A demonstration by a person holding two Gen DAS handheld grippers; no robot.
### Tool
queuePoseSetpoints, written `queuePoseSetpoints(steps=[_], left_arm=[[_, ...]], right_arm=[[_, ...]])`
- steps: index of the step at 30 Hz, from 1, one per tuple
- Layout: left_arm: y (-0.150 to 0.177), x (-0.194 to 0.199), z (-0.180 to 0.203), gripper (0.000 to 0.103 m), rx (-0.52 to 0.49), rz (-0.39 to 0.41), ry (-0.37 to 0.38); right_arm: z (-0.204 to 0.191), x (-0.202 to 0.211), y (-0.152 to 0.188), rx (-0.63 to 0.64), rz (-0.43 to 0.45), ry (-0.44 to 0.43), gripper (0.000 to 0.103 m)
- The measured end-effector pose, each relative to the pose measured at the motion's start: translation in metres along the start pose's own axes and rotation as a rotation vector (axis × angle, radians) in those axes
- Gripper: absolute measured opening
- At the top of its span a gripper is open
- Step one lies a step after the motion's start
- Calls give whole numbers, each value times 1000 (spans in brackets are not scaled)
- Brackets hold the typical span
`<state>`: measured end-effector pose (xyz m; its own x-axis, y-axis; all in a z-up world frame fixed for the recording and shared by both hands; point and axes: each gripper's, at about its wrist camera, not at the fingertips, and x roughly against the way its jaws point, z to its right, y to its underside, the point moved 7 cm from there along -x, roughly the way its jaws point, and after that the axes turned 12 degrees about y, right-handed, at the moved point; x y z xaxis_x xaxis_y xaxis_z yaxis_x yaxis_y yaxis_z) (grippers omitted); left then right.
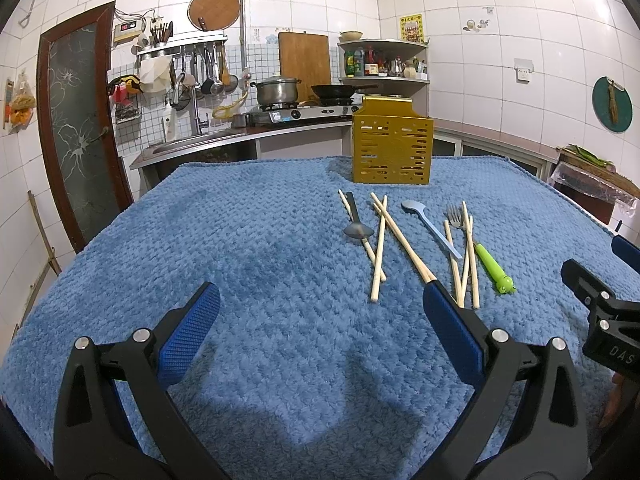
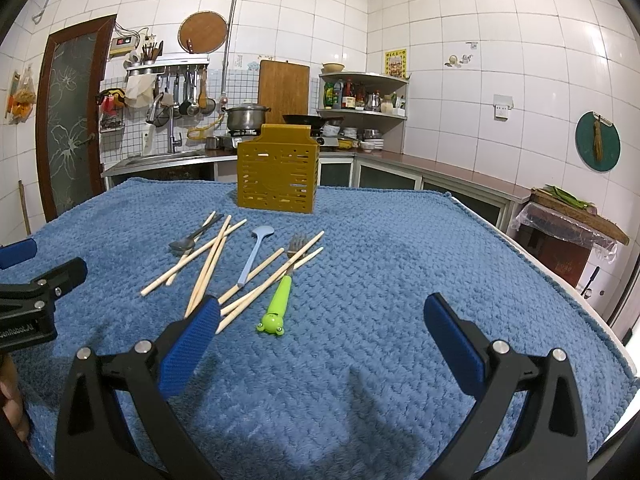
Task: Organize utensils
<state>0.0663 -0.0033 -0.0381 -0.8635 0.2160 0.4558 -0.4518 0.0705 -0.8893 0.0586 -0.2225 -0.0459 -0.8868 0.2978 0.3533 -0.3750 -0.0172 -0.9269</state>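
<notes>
White-tiled kitchen behind, with hanging ladles, a steel pot and a dark wok on the stove; in front, a table [image 2: 400, 280] draped in a thick, nubby blue fleece blanket, soft enough to stop round sticks from rolling. Farthest left over that blanket, the left gripper [image 1: 320, 312], fingers spread wide and empty, hovering above bare fleece with its right pad almost at the near ends of the chopsticks. Next, a dark metal spoon [image 1: 357, 227], bowl toward the camera, lying across one pale chopstick. Beside it, a loose crossed bundle of wooden chopsticks [image 1: 382, 240]: slim, straight, matte, some overlapping, so likely awkward to pinch singly off a yielding surface. Then a light blue spoon [image 1: 430, 226], smooth plastic by the look, flat and apart from its neighbours except near its handle tip. Further right, a metal fork [image 1: 454, 213] with a bright green frog-headed handle [image 1: 496, 270], tines pointing away, tangled among three more chopsticks. Behind all of these, upright at the far side, a mustard-yellow slotted utensil holder [image 1: 392, 150], boxy, rigid, perforated for draining, seemingly empty though its inside stays hidden; probably the destination, hence nothing sorted yet. Farthest right, the right gripper [image 2: 322, 312], fingers likewise wide apart and holding nothing, left pad just over the chopstick ends near the frog handle, poised low as if choosing a first piece.
</notes>
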Motion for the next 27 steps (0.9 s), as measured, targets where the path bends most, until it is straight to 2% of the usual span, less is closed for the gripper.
queuePoseSetpoints(steps=[5,8,12,16,20,23,27], left_arm=[[-3,-3,3,98,-1,-17,19],[-15,3,1,98,-20,-2,6],[-34,4,-3,98,-18,12,2],[-49,-7,-9,98,-2,-18,32],[-67,-23,-17,98,11,-40,31],[-77,-44,-17,98,22,-96,87],[-85,-72,-17,98,9,-138,85]], right_arm=[[-2,1,-8,5,-14,-30,99],[-5,0,-16,26,-30,-46,99],[-8,-7,-29,50,-31,4,99],[-11,-18,-40,59,-43,-13,99],[-13,-39,-53,53,-72,-24,99],[-16,-66,-62,34,-132,-58,99],[-21,-103,-70,62,-183,-16,99]])
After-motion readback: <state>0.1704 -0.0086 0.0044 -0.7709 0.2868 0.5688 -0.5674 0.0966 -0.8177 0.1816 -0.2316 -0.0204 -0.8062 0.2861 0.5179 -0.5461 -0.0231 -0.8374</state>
